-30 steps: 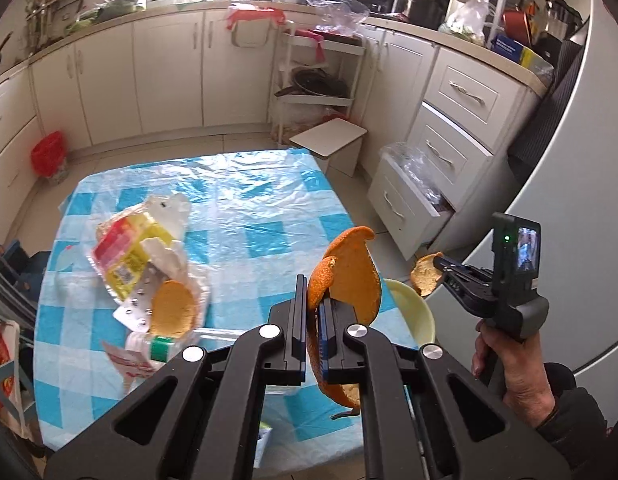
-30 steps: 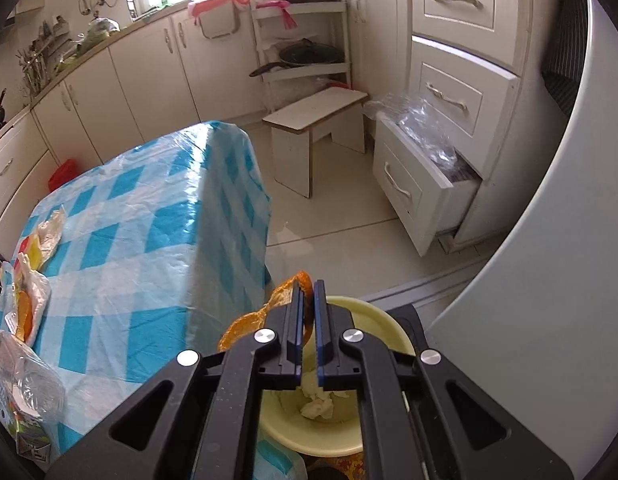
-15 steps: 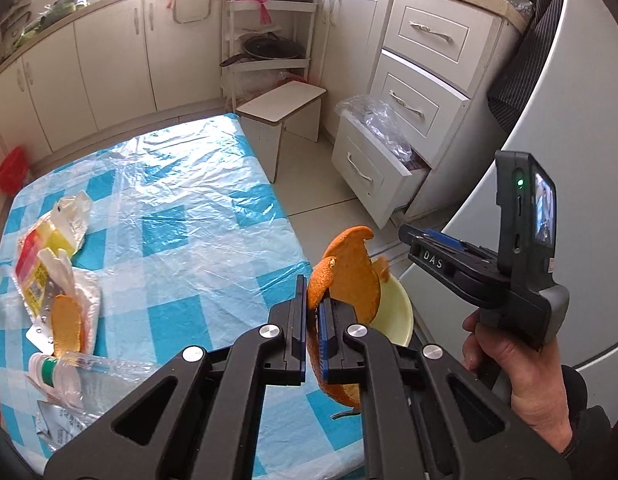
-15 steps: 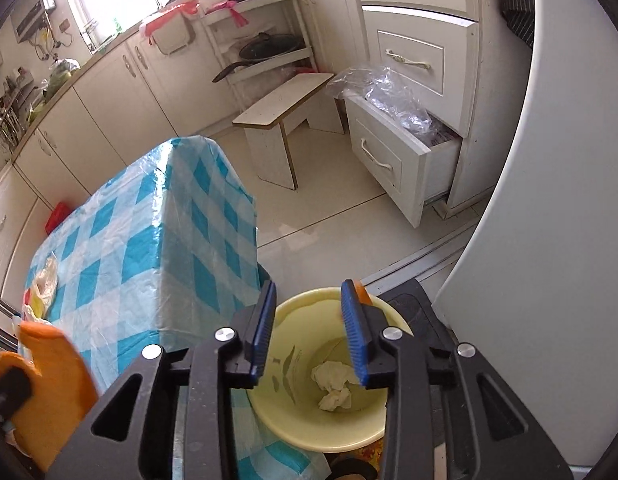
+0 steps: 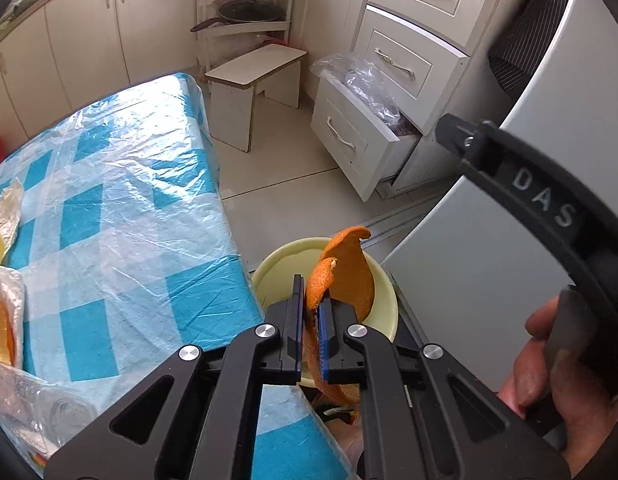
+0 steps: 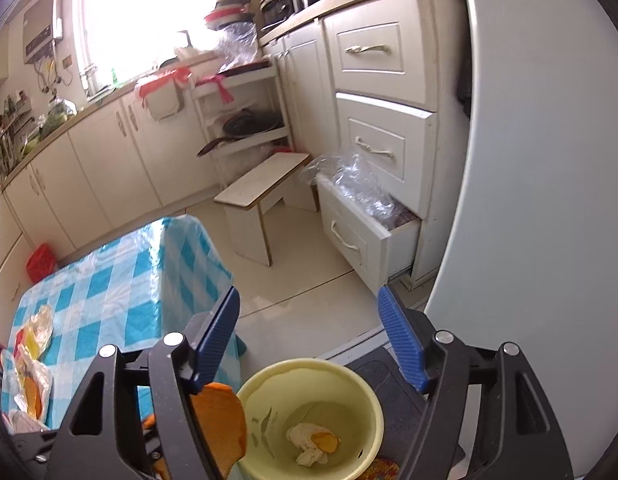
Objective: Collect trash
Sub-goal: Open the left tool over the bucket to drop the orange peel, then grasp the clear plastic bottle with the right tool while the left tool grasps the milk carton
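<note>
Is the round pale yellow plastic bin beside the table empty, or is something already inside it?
Not empty. The round pale yellow plastic bin holds crumpled white paper and a small orange peel piece at its bottom.

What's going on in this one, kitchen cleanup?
A person with a gripper in each hand is clearing trash into a yellow bin beside the checked table. The left gripper is shut on a strip of orange peel, held over the bin's rim. The right gripper hangs above the bin; its fingers have just been opening, with nothing between them. A small peel piece lies inside on crumpled tissue. Wrappers remain on the table.
</note>
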`<state>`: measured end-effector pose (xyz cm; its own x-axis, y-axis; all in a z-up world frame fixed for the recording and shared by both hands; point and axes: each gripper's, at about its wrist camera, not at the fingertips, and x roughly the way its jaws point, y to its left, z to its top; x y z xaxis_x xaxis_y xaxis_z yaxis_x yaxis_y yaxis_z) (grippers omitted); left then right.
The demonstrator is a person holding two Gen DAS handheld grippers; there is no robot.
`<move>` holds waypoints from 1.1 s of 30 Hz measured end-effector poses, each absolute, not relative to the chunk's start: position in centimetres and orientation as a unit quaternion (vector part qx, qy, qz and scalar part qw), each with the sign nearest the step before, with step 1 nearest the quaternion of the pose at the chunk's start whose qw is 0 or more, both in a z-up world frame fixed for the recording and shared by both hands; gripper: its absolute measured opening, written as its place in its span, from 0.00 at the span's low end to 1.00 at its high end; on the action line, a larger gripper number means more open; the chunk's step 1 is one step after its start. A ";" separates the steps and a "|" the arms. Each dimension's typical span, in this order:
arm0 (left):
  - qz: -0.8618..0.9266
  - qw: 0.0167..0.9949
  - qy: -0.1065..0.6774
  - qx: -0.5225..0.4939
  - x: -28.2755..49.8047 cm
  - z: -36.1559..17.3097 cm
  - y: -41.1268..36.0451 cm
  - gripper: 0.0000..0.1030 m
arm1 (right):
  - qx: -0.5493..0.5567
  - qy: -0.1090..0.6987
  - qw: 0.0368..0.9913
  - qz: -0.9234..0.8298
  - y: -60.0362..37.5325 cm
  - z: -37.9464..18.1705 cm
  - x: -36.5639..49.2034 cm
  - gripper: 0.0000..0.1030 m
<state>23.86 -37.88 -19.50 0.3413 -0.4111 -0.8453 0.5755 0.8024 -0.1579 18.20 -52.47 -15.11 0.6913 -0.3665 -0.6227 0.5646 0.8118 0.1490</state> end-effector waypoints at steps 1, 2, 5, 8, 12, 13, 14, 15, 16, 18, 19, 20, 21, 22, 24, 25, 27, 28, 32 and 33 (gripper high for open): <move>-0.302 0.813 0.490 0.085 24.0 -19.7 -38.1 0.09 | 0.172 0.294 0.904 -0.260 -52.7 -15.0 18.0 0.67; -0.302 0.813 0.490 0.086 24.0 -19.9 -38.3 0.11 | 0.178 0.291 0.903 -0.262 -52.9 -15.0 17.9 0.67; -0.299 0.821 0.478 0.091 23.7 -19.5 -38.2 0.26 | 0.187 0.286 0.903 -0.262 -53.2 -14.9 17.7 0.67; -0.292 0.831 0.464 0.095 23.5 -18.8 -37.6 0.40 | 0.185 0.279 0.906 -0.258 -52.9 -14.6 17.7 0.68; -0.284 0.840 0.451 0.102 23.4 -18.1 -36.7 0.41 | 0.186 0.266 0.912 -0.250 -52.5 -14.2 17.7 0.70; -0.281 0.842 0.447 0.104 23.2 -17.8 -36.5 0.42 | 0.187 0.263 0.914 -0.247 -52.4 -14.2 17.6 0.70; -0.277 0.846 0.443 0.108 23.1 -17.5 -36.1 0.42 | 0.188 0.260 0.915 -0.245 -52.3 -14.1 17.6 0.70; -0.273 0.849 0.439 0.111 22.9 -17.3 -35.8 0.42 | 0.188 0.258 0.916 -0.242 -52.2 -14.0 17.7 0.70; -0.270 0.852 0.434 0.113 22.8 -17.1 -35.4 0.42 | 0.187 0.256 0.918 -0.239 -52.1 -13.9 17.7 0.70; -0.265 0.856 0.428 0.118 22.4 -16.7 -34.7 0.43 | 0.182 0.255 0.920 -0.234 -51.7 -13.8 17.9 0.71; -0.261 0.858 0.425 0.121 22.2 -16.5 -34.5 0.43 | 0.180 0.256 0.921 -0.232 -51.5 -13.8 18.0 0.71; -0.258 0.860 0.421 0.125 22.1 -16.3 -34.1 0.43 | 0.178 0.256 0.922 -0.229 -51.3 -13.8 18.2 0.71; -0.256 0.862 0.419 0.128 22.0 -16.2 -33.9 0.43 | 0.176 0.257 0.923 -0.226 -51.2 -13.8 18.3 0.71; -0.253 0.863 0.417 0.131 21.8 -16.0 -33.6 0.43 | 0.175 0.257 0.924 -0.224 -51.0 -13.8 18.4 0.71; -0.245 0.867 0.412 0.139 21.5 -15.7 -33.0 0.44 | 0.172 0.255 0.926 -0.219 -50.7 -13.7 18.5 0.71; -0.243 0.867 0.411 0.141 21.4 -15.5 -32.6 0.44 | 0.171 0.255 0.927 -0.216 -50.6 -13.7 18.6 0.71; -0.238 0.869 0.409 0.144 21.0 -15.3 -31.8 0.44 | 0.168 0.256 0.928 -0.210 -50.3 -13.7 18.8 0.71; -0.235 0.870 0.408 0.147 20.9 -15.2 -31.4 0.45 | 0.166 0.257 0.929 -0.207 -50.1 -13.7 19.0 0.71; -0.223 0.870 0.414 0.147 20.5 -14.8 -29.4 0.47 | 0.156 0.262 0.933 -0.189 -49.1 -13.6 19.6 0.72; -0.220 0.870 0.417 0.146 20.5 -14.7 -28.8 0.47 | 0.152 0.264 0.935 -0.183 -48.8 -13.6 19.8 0.72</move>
<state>20.46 -28.82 -14.75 0.5550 -0.2613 -0.7898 0.5055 0.8599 0.0708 19.76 -48.76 -13.57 0.7937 -0.2610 -0.5495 0.4217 0.8871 0.1876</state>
